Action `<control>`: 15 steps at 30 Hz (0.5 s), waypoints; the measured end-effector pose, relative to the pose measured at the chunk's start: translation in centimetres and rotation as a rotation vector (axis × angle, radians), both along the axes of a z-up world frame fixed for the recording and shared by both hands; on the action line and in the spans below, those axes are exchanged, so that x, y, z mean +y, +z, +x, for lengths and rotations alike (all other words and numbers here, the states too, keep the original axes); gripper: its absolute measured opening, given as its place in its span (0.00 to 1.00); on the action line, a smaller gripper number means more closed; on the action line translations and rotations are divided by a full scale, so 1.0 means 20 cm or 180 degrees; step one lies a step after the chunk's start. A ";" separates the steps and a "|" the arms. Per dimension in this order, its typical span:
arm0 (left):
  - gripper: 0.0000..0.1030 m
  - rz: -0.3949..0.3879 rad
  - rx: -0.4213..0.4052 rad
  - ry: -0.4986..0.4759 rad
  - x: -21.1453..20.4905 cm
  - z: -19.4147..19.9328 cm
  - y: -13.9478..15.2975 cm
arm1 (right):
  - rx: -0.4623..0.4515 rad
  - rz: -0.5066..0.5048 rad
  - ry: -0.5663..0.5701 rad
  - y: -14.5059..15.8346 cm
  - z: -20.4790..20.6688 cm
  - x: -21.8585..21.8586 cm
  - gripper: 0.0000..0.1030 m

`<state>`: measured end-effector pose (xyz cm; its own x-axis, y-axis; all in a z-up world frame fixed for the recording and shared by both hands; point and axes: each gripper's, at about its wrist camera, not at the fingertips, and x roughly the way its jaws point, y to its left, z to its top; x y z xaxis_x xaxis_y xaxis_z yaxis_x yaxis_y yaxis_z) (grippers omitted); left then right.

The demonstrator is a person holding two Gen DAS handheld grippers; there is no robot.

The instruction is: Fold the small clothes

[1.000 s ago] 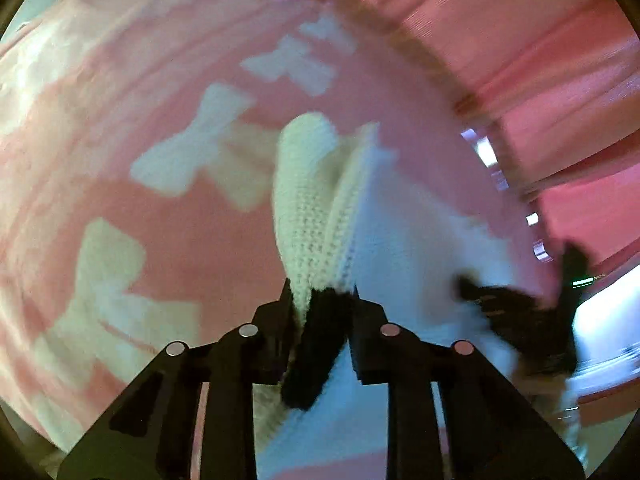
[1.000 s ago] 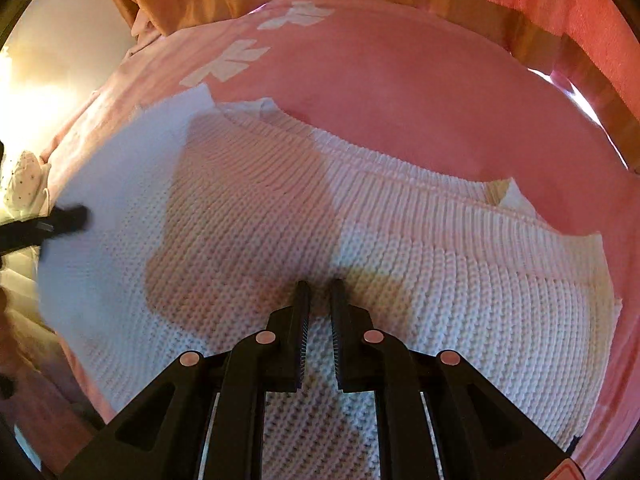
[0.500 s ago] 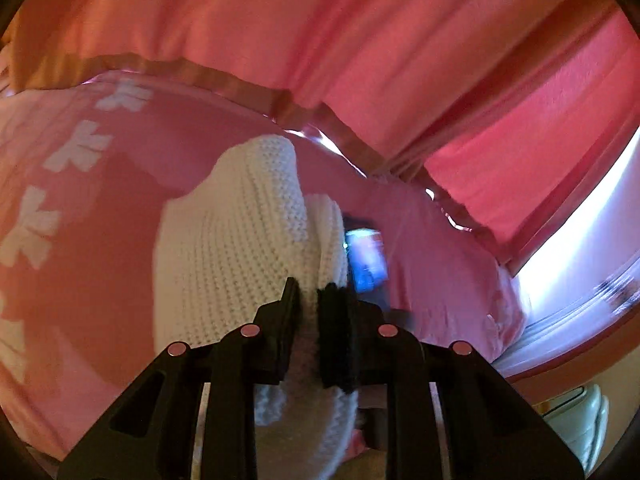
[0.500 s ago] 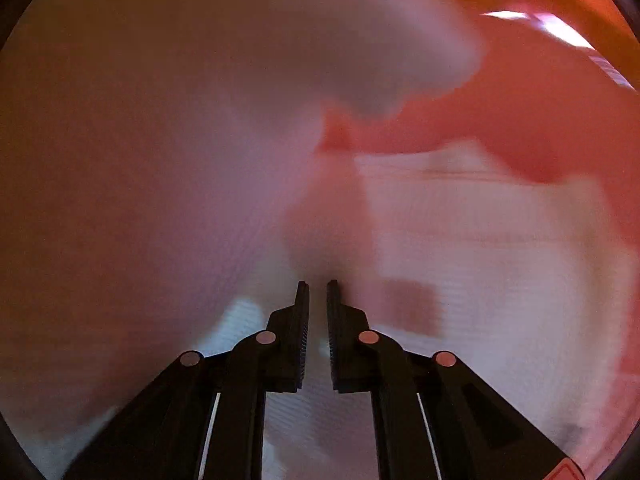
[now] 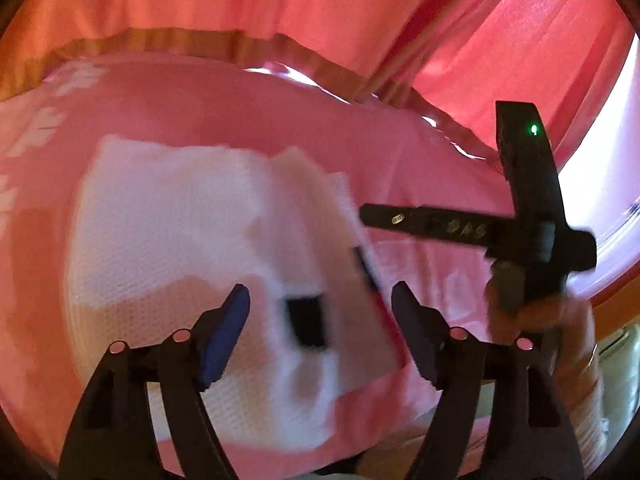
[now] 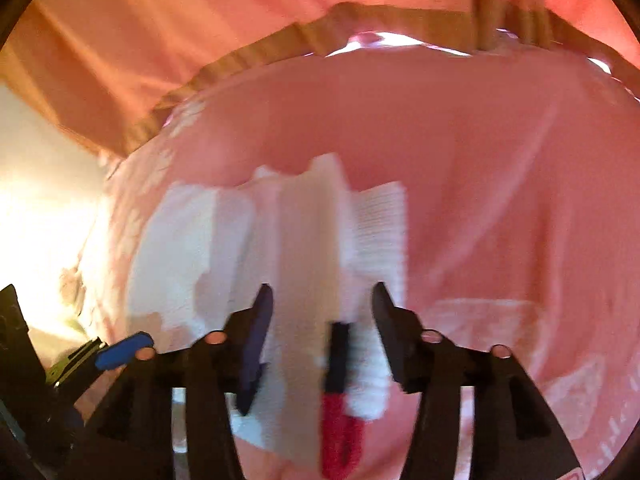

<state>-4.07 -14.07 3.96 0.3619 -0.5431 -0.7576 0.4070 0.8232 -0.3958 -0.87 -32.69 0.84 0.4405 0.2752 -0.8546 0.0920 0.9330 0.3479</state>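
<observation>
Pink bedspread [image 5: 400,152]: the largest item, spread beneath everything, with pale printed motifs at its left edge. Pink curtains [image 5: 280,0] are hung behind it.

White knit garment [image 5: 168,220]: laid on the bedspread, roughly at centre in both views, apparently folded into a blocky stack. Layered edges are seen along its right side, and a ribbed panel [image 6: 380,232] is offset beyond the main fold. The texture is fine and waffle-like; the outline is blurred. A dark rectangular patch on its near part cannot be identified.

Left gripper [image 5: 320,316]: held above the garment's near edge, jaws spread wide, nothing between them.

Right gripper [image 6: 322,316]: likewise spread and empty, over the garment's right portion; it is also seen from the left wrist view [image 5: 532,216], held by a hand [image 5: 552,320].

Step judged in hand: release after a fold, with tidying to follow. For a good result, the offset ribbed panel should be tucked flush with the stack, edges should be pressed flat, and the soft knit should not be snagged or dragged by the fingers during withdrawal.
</observation>
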 end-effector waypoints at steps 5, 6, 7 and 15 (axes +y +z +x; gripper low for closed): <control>0.78 0.0147 0.0035 0.0238 0.30 -0.12 -0.10 | 0.0182 0.0355 0.0216 -0.09 0.12 0.21 0.60; 0.78 0.0185 0.0058 0.0246 0.34 -0.14 -0.12 | 0.0229 0.0415 0.0235 -0.11 0.15 0.24 0.60; 0.78 0.0234 0.0072 0.0249 0.36 -0.16 -0.15 | 0.0296 0.0472 0.0250 -0.14 0.18 0.28 0.60; 0.38 0.0740 -0.0129 -0.0079 0.34 -0.26 -0.32 | 0.0248 0.0516 0.0255 -0.16 0.28 0.48 0.18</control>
